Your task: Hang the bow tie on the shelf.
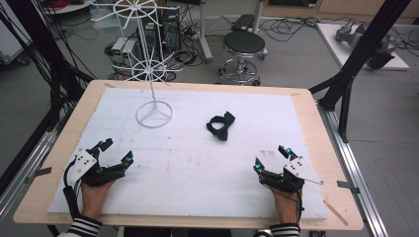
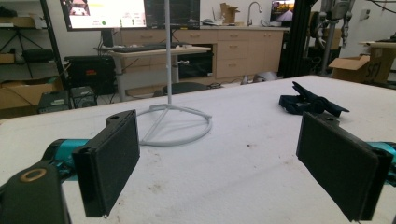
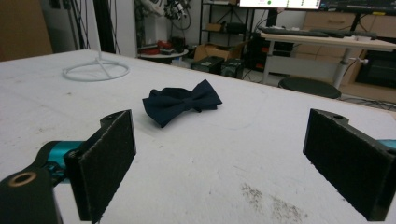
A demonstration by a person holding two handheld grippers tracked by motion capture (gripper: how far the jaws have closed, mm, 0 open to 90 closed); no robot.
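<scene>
Resting on the white mat (image 1: 197, 168), both grippers gaping and empty, dark bow tie (image 1: 221, 125) ahead, white wire stand (image 1: 153, 113) beyond

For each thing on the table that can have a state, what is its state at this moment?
Left gripper: open, holds nothing, low at the near left of the table.
Right gripper: open, holds nothing, low at the near right.
Bow tie: lying loose on the white mat, apart from both grippers.
Rack: upright on its ring base, nothing hanging on its arms.
</scene>
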